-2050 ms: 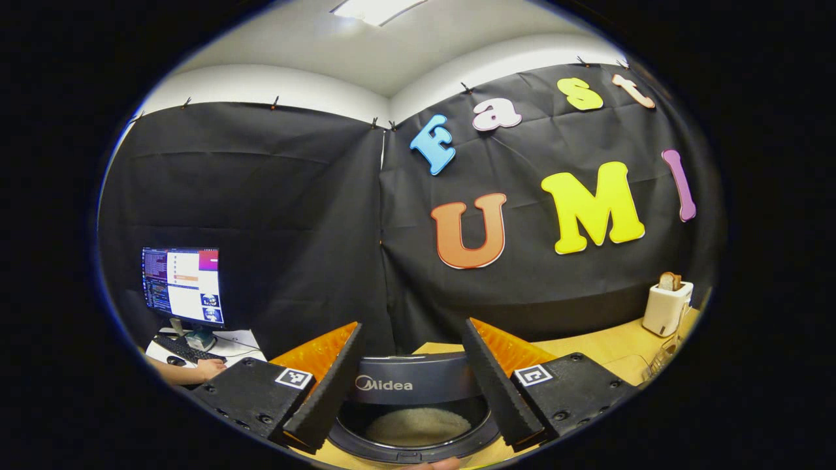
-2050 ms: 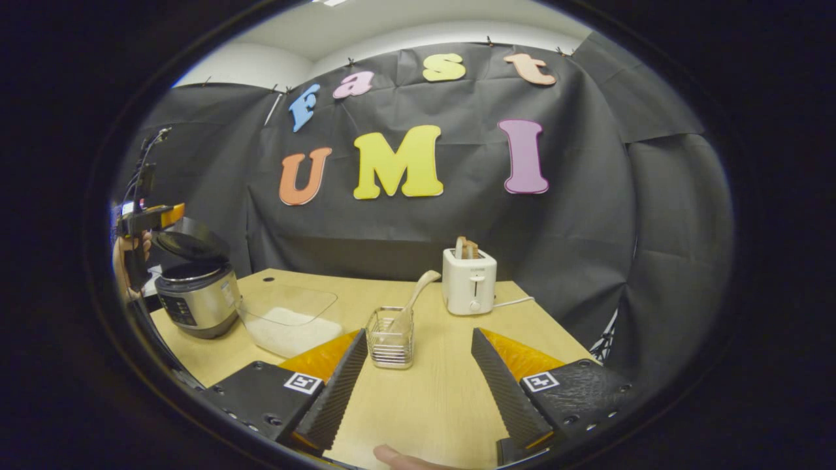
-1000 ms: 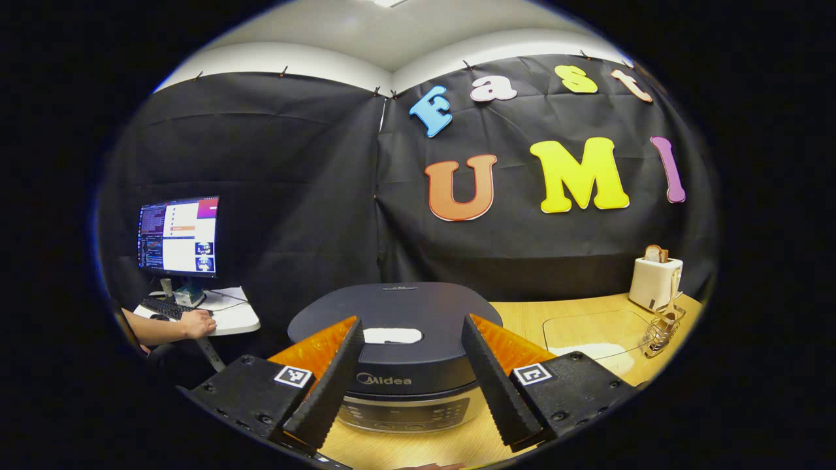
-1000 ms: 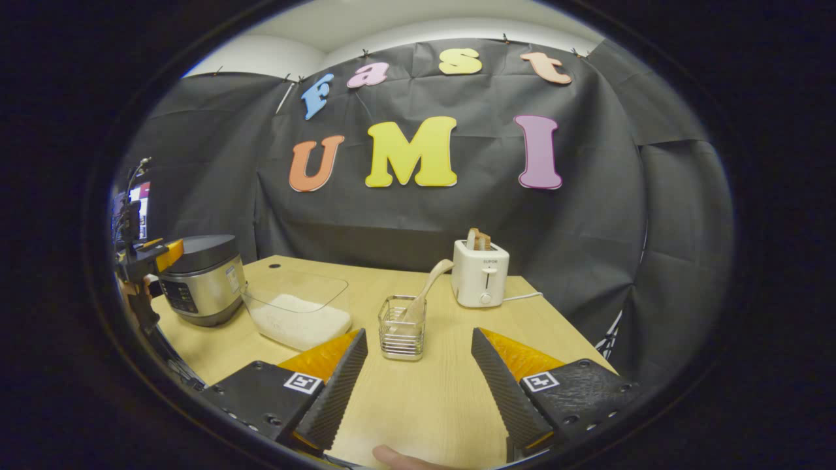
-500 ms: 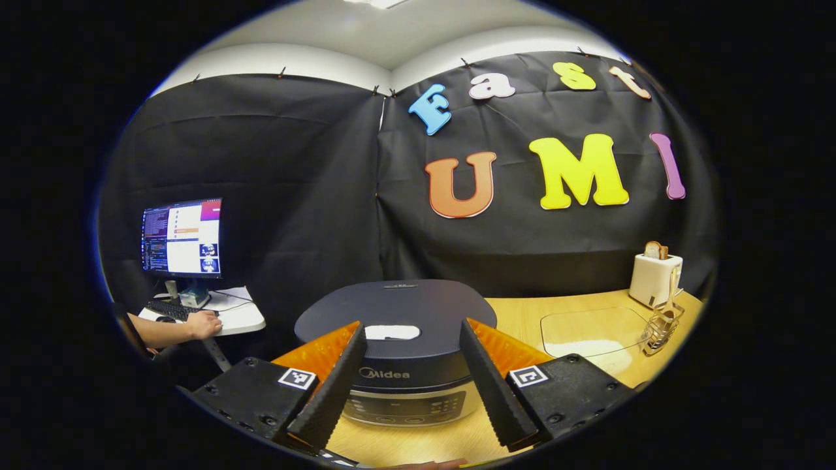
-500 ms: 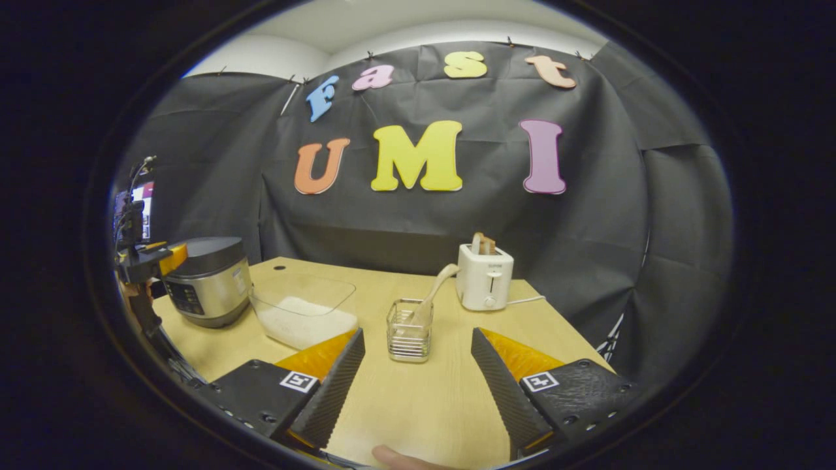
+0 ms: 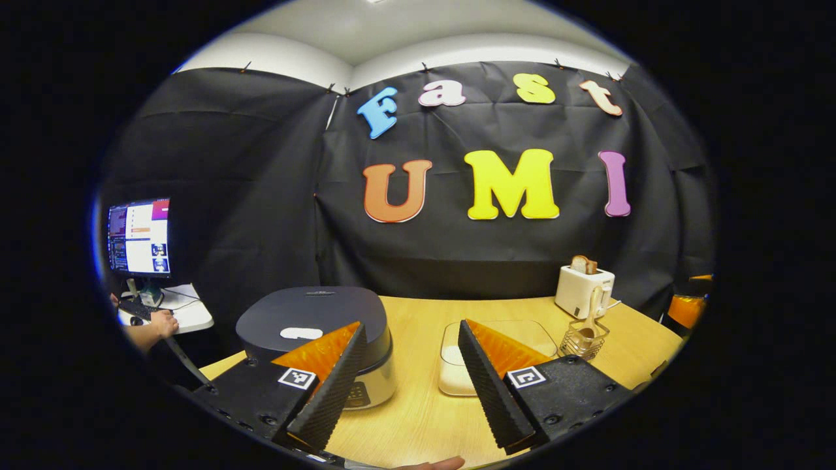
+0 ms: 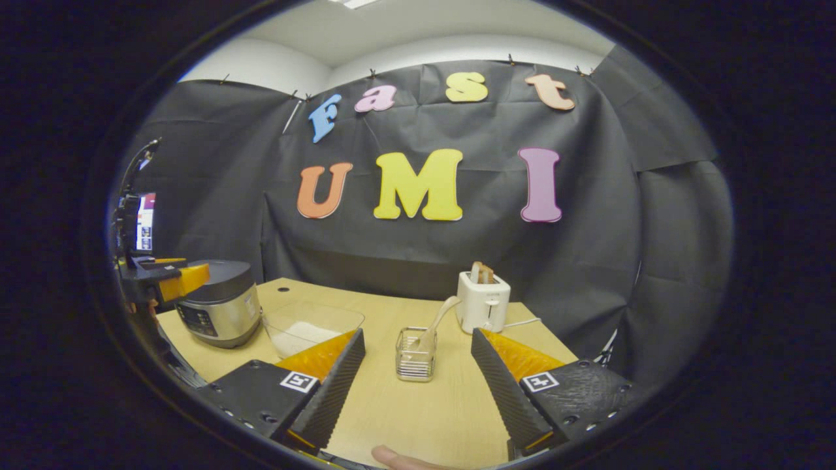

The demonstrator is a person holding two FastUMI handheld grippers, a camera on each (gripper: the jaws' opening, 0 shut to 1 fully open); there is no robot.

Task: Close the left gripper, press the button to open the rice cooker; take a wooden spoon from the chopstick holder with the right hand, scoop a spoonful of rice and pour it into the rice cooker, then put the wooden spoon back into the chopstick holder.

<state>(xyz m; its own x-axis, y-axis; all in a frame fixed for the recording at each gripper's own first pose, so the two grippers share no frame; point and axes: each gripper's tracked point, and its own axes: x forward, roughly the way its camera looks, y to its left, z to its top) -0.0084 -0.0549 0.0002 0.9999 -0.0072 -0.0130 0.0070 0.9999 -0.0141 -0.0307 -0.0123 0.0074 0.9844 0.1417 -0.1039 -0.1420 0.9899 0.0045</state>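
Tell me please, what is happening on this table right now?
A person holds two grippers above a light wooden table. The left gripper and the right gripper are both open and hold nothing. The dark-lidded silver rice cooker is closed. The pale wooden spoon stands in the wire chopstick holder, beside the clear plastic tub of rice.

Rice cooker point(image 7: 313, 329): lid open over the rice 2.0 s ago, shut from 1.0 s ago through now. In the left gripper view it has shifted from dead centre between the jaws to 8 o'clock, half behind the left finger.

Left gripper point(image 7: 408, 385): drawn back and swung rightward; the clear rice container point(image 7: 457, 365) now lies between its fingers.

Right gripper point(image 8: 418, 391): backed slightly away; chopstick holder point(image 8: 416, 356) appears smaller, toward 12 o'clock of the jaws.
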